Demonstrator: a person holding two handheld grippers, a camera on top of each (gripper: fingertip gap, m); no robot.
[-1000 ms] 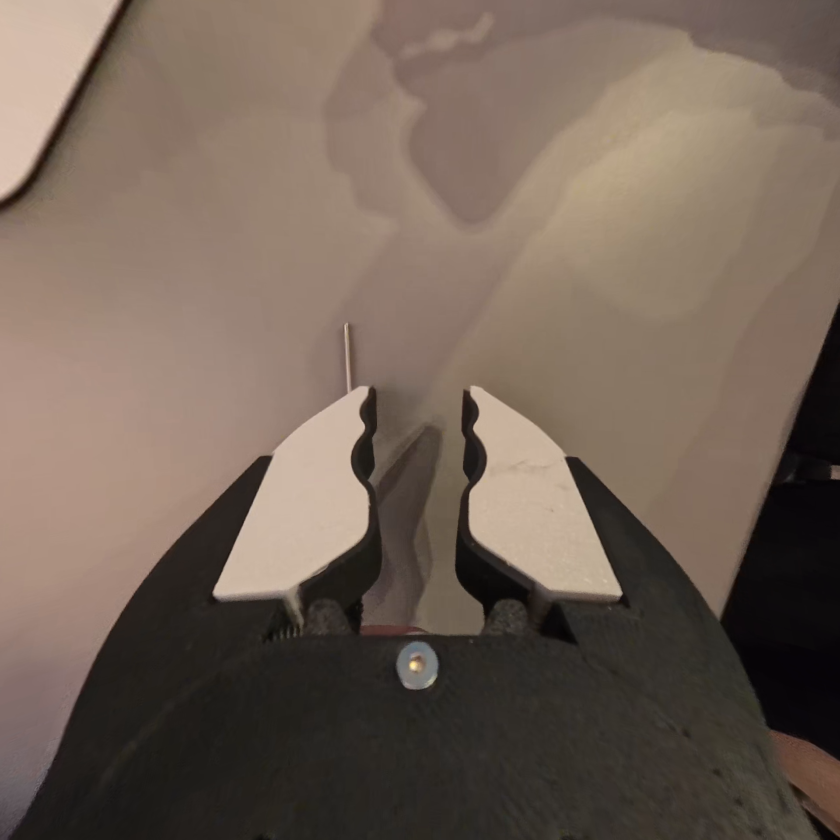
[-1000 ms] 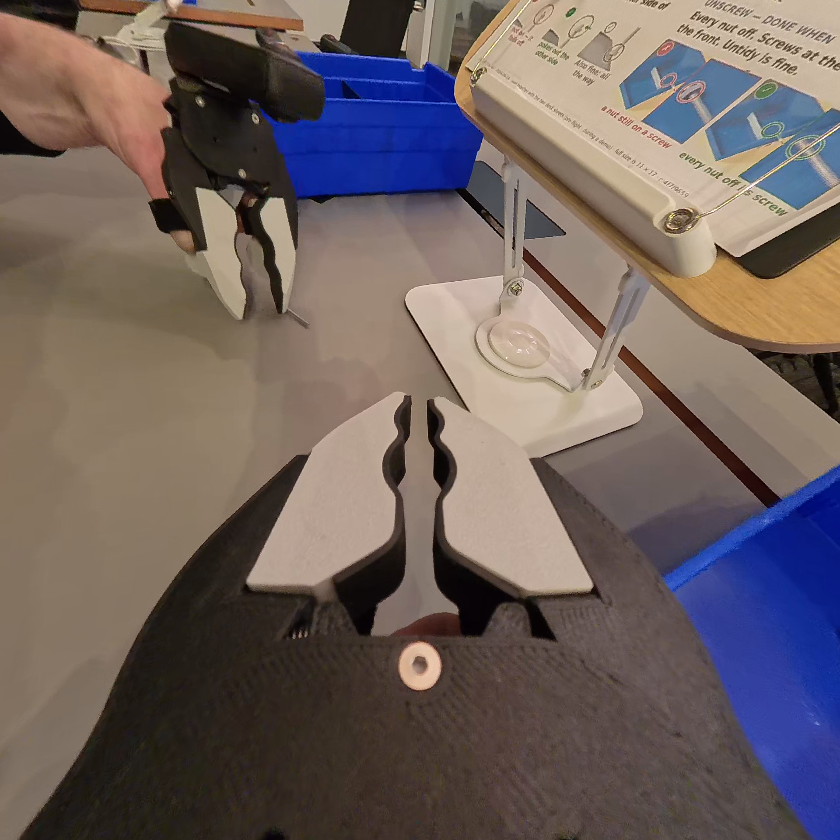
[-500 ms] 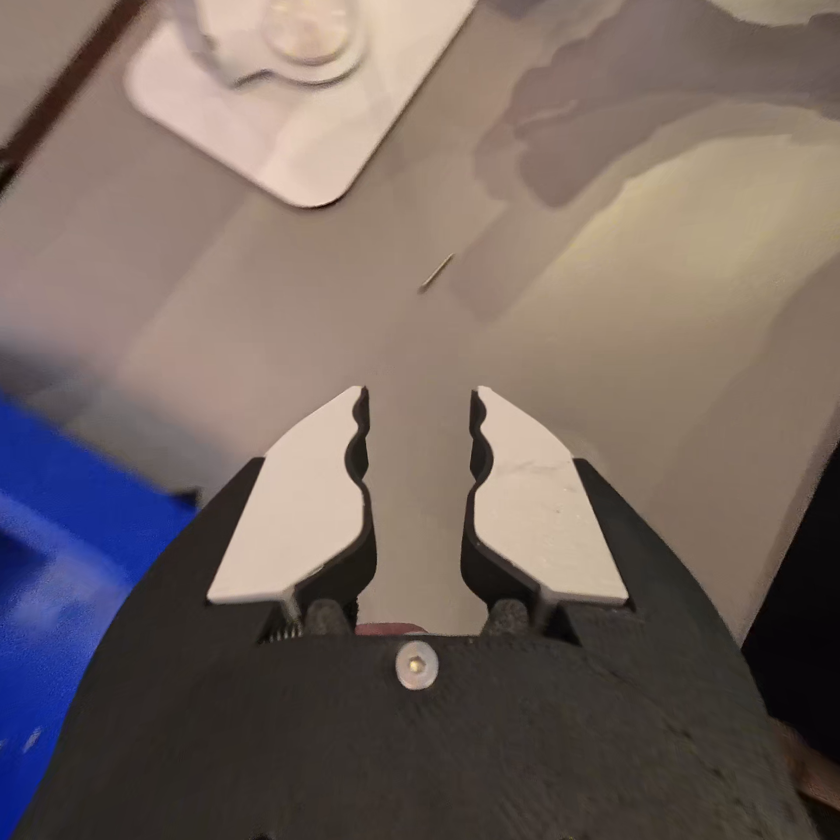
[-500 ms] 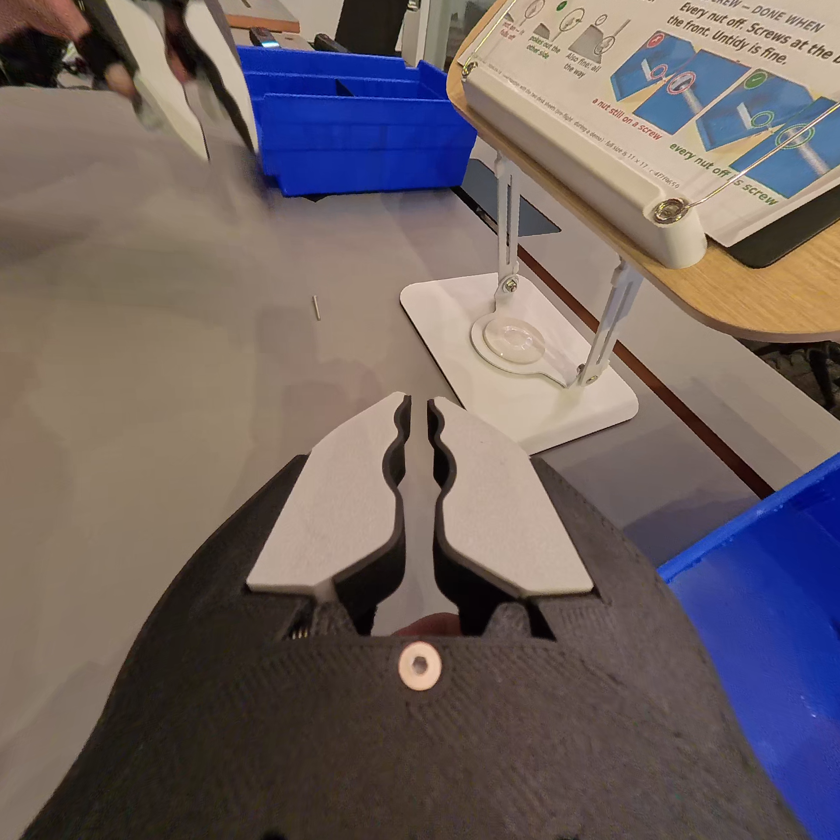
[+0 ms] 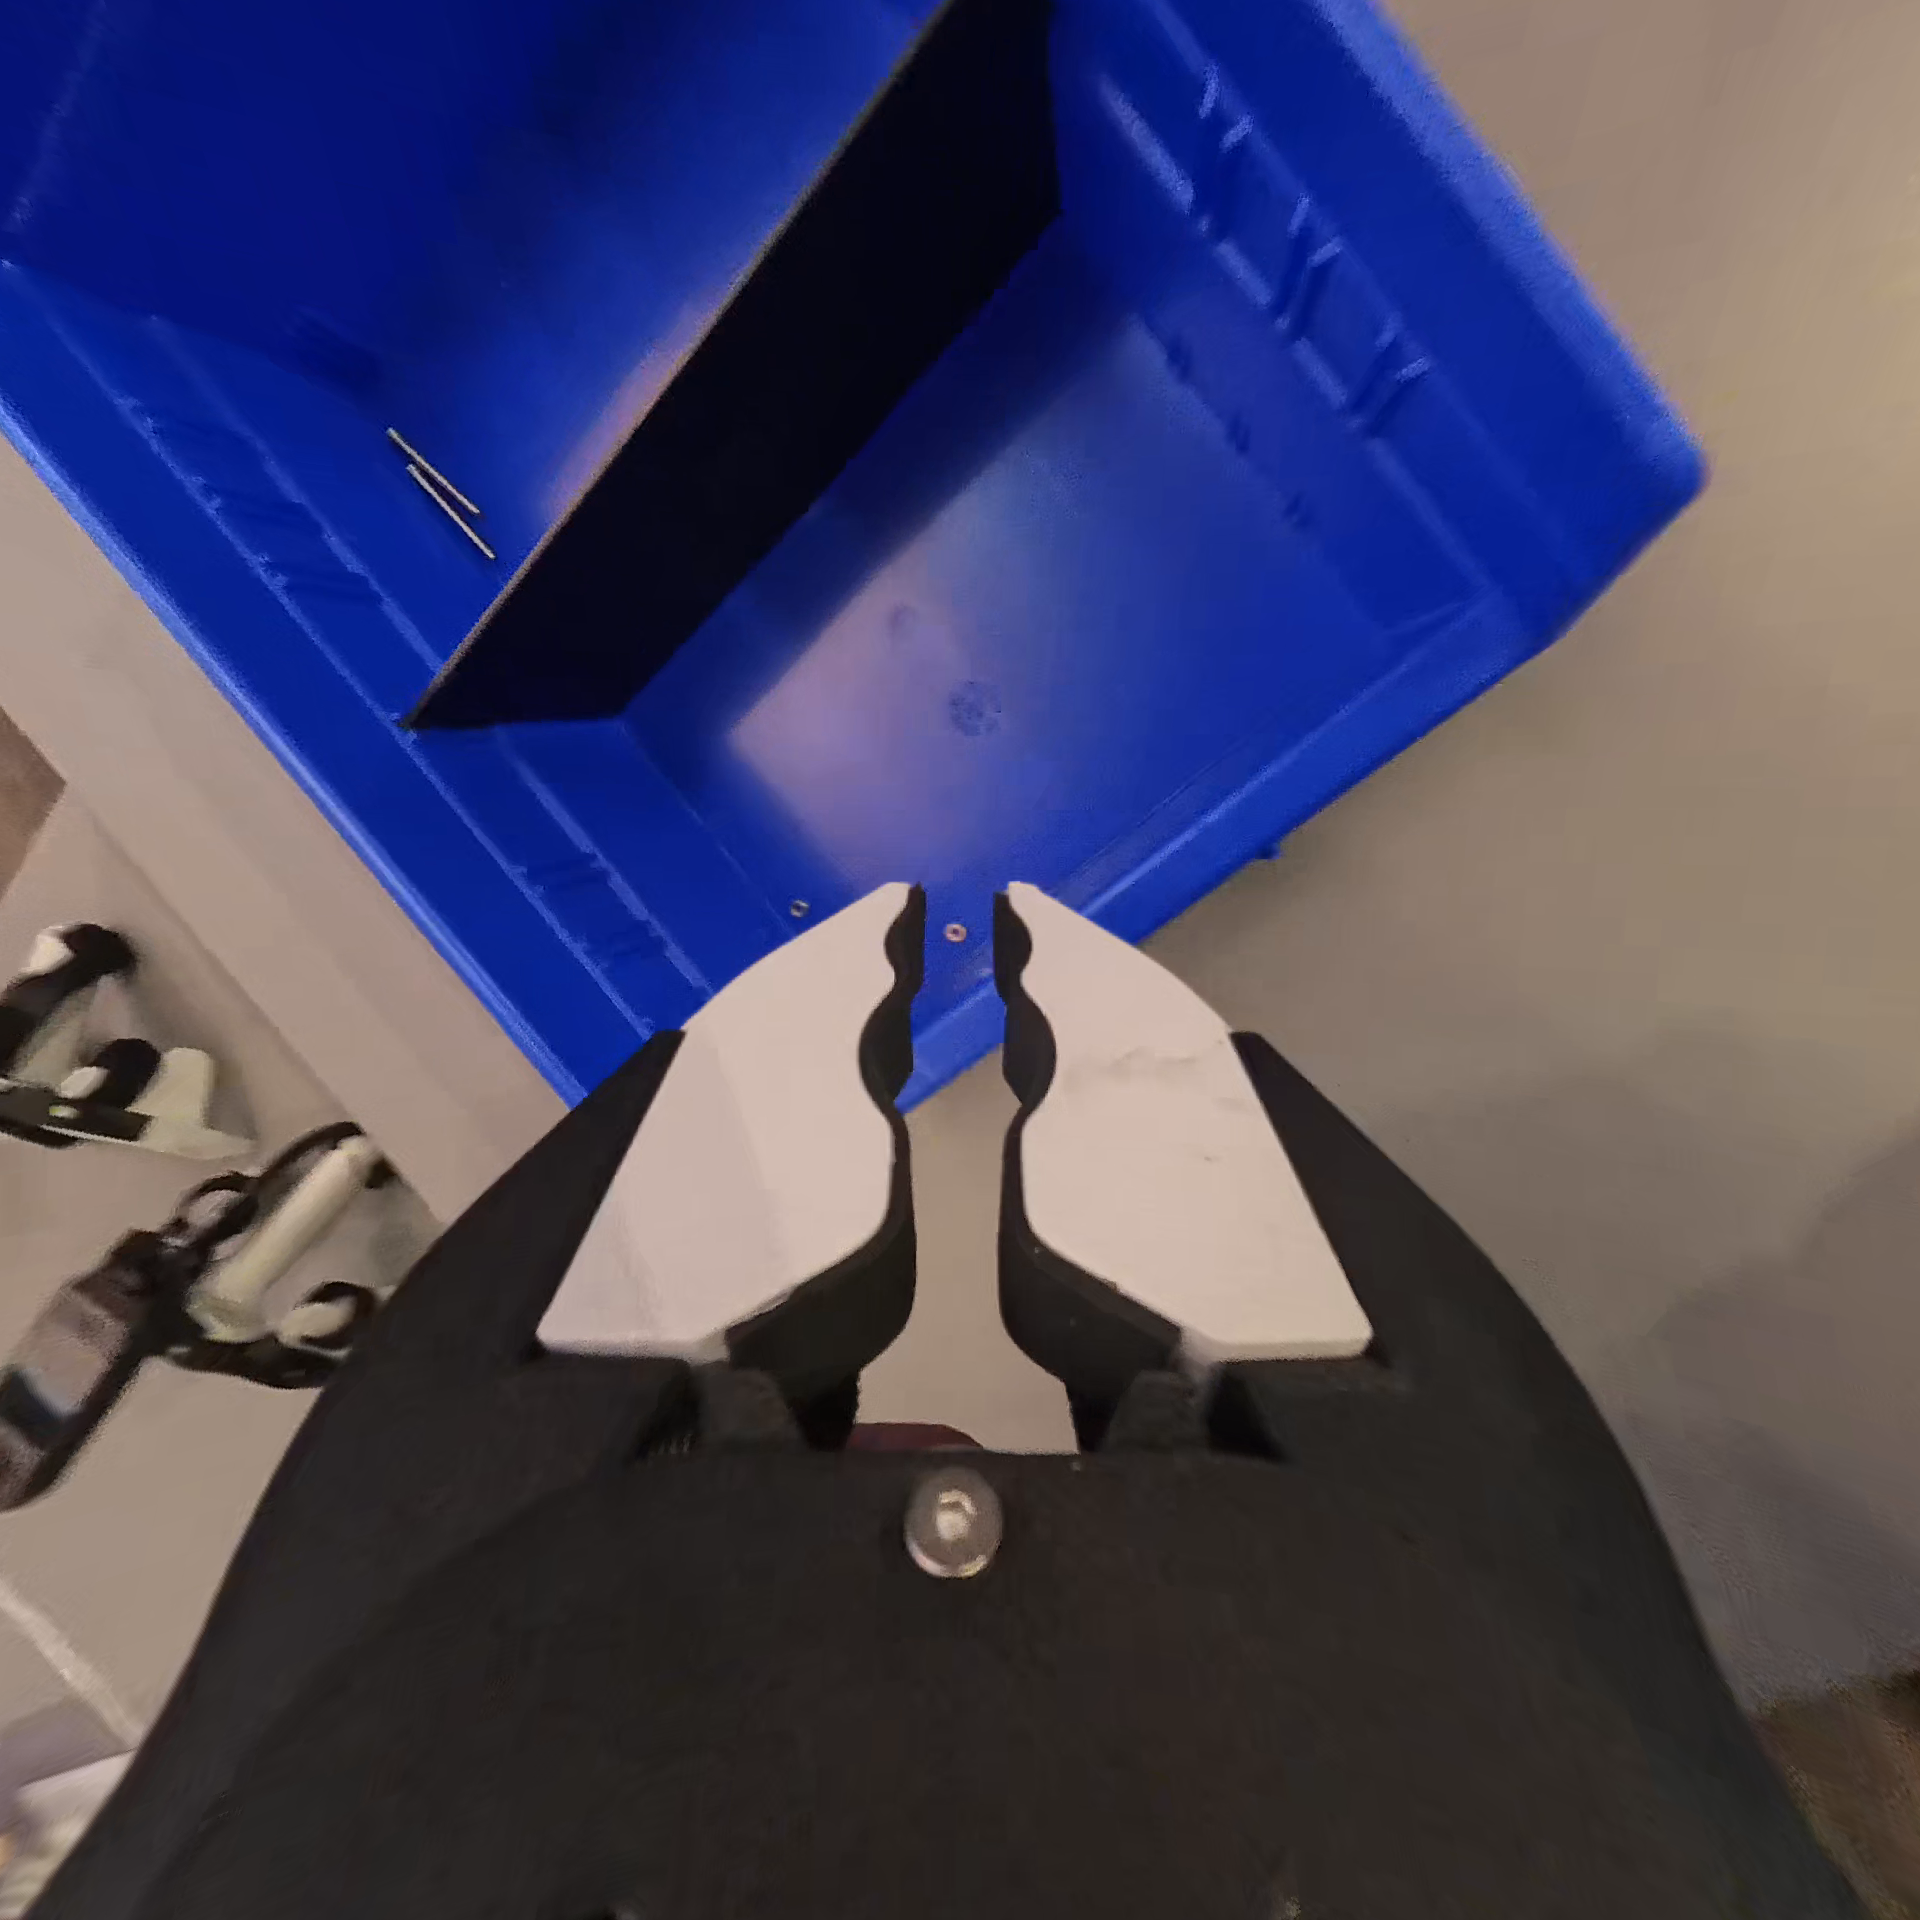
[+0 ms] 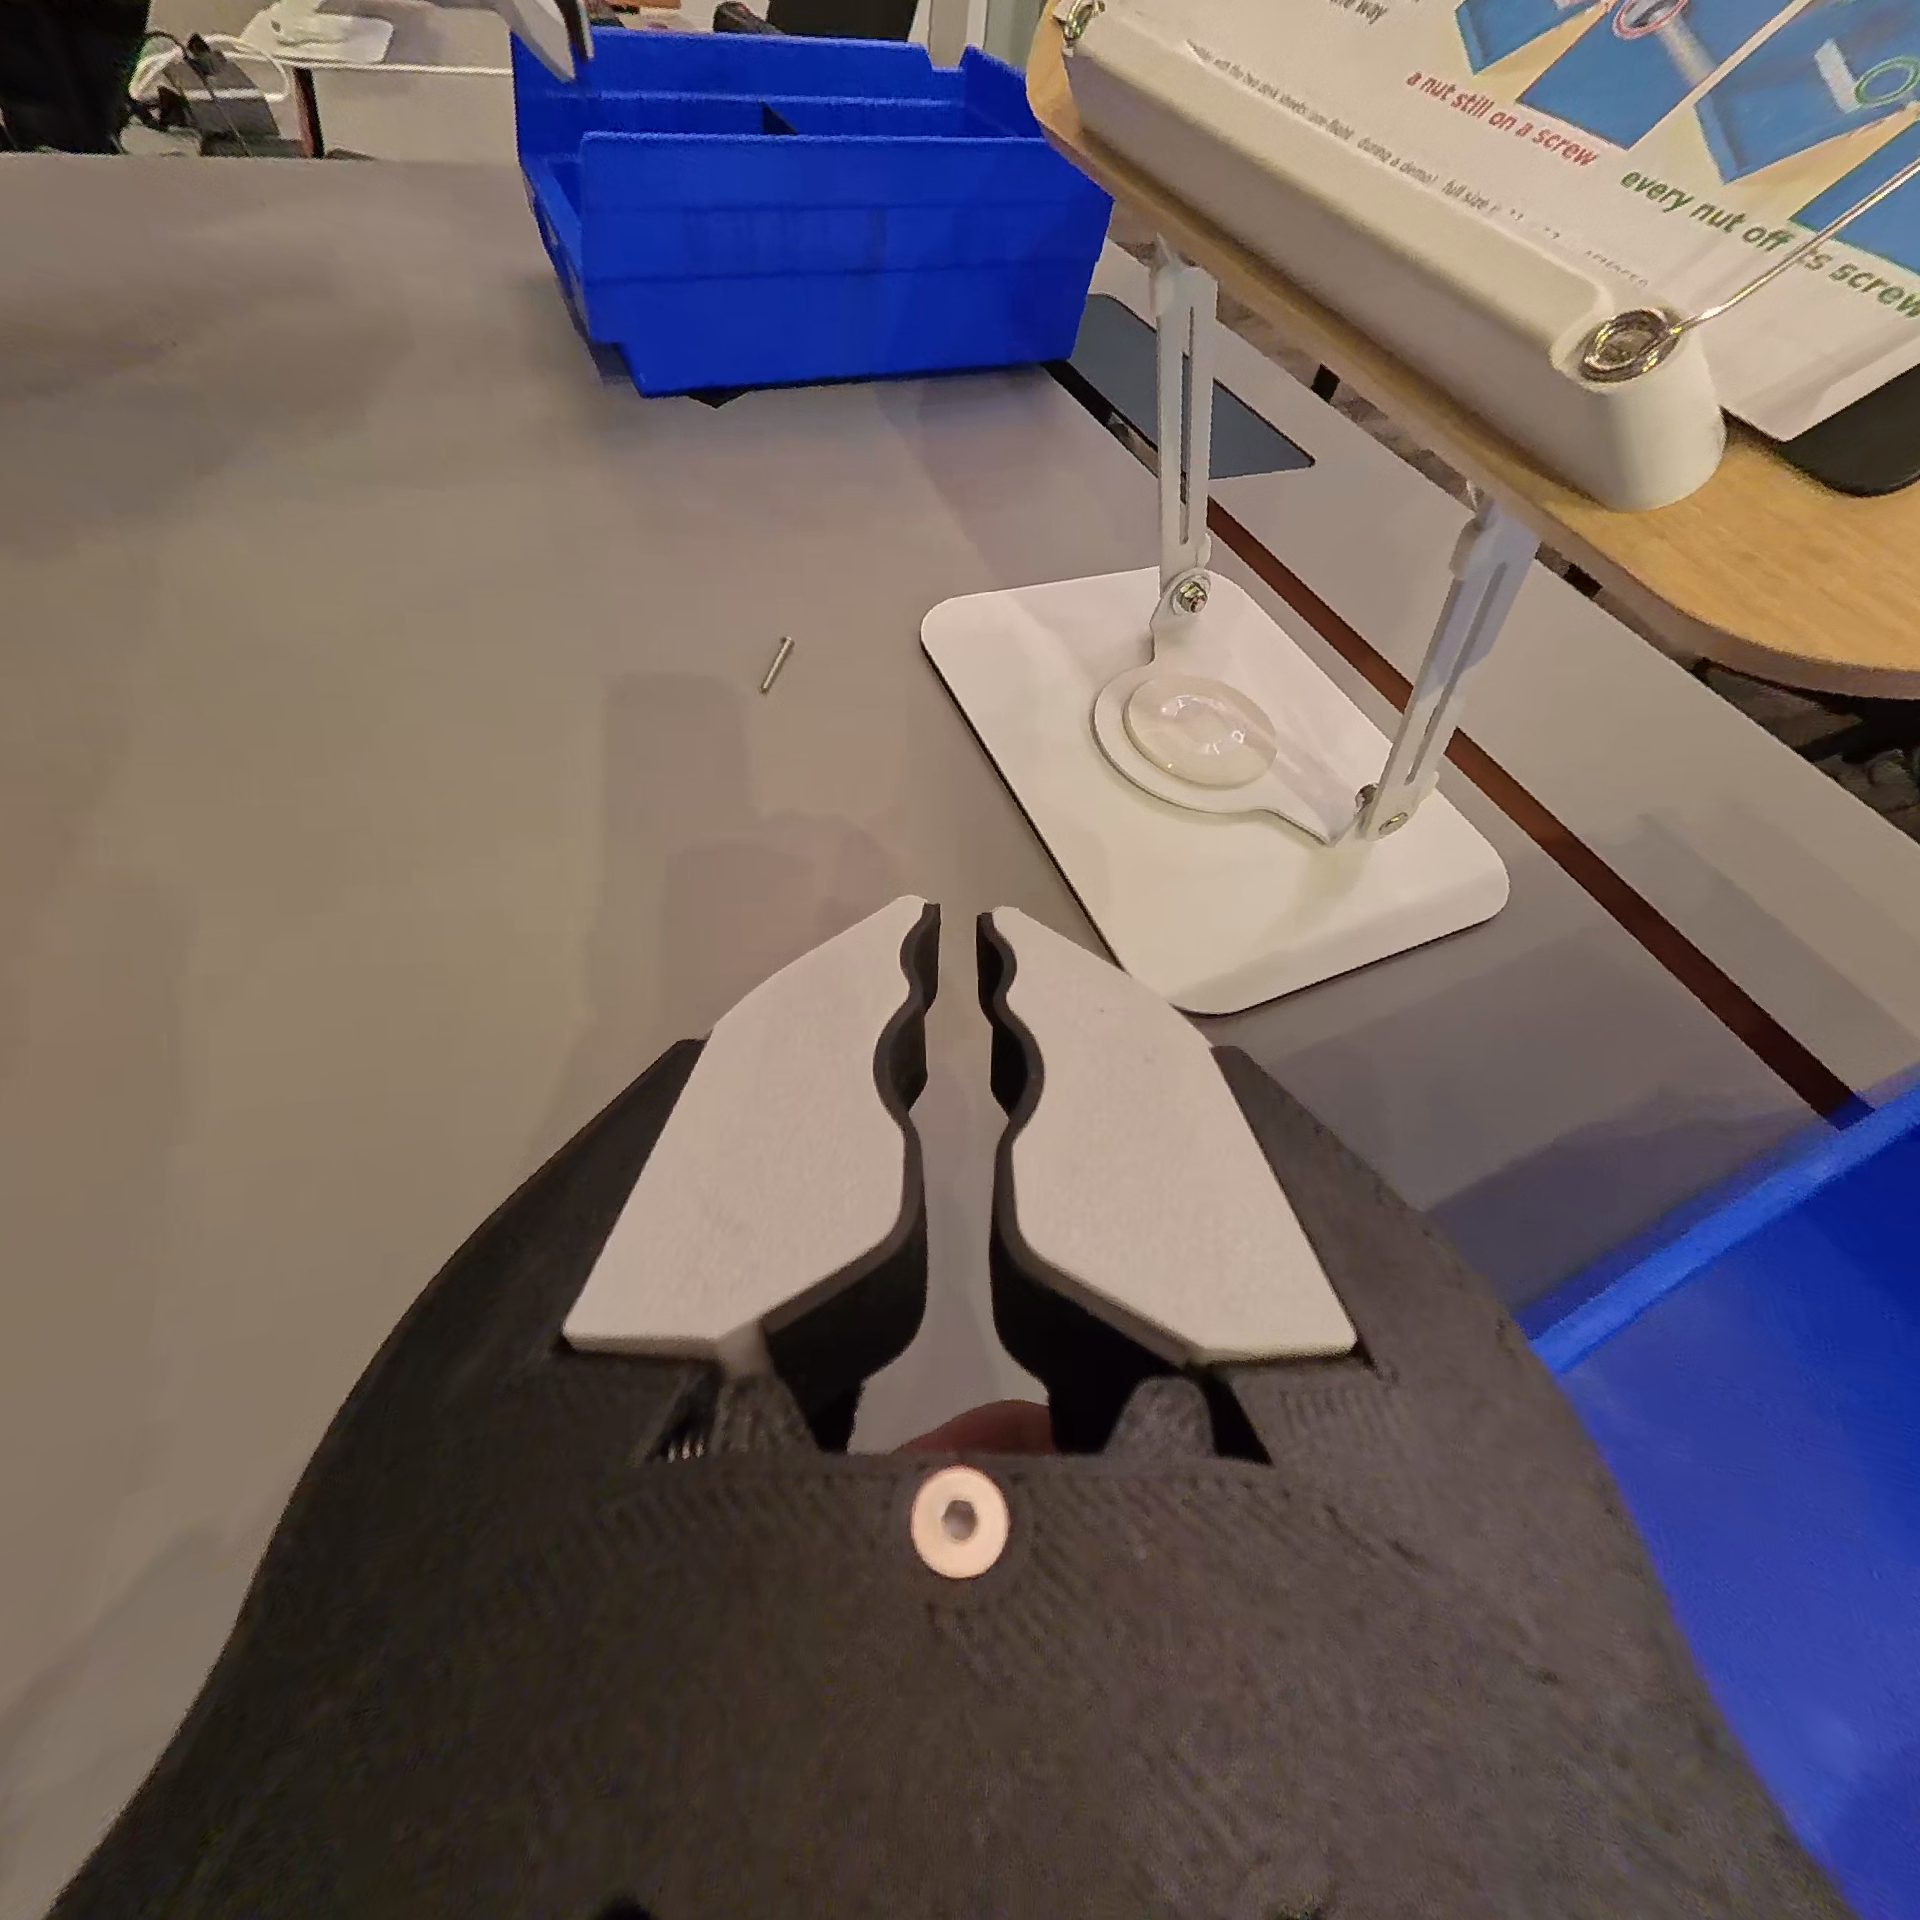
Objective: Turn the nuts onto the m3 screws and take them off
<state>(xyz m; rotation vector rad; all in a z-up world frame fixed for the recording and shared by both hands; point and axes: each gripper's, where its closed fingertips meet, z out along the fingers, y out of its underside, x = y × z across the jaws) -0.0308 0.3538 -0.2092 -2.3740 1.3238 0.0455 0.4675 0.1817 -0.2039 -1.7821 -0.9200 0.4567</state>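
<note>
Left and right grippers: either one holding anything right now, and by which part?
Nothing is held. The left gripper is open, empty, over the blue bin with a nut below its tips. The right gripper is open, empty; a screw lies loose on the table.

Blue plastic divided bin (image 5: 1299,436): smooth, slightly glossy, ribbed walls.
Thin metal screws in the bin (image 5: 442,494): bright, shiny.
Small metal nut (image 5: 953,932): shiny.
Grey tabletop (image 6: 364,675): matt, smooth.
Left gripper (image 5: 958,914): rough matt black plastic body, pale matt finger plates.
White stand base (image 6: 1299,914): smooth, satin.
Wooden board on the stand (image 6: 1558,540): light, smooth.
Printed paper sheet (image 6: 1714,156): glossy.
</note>
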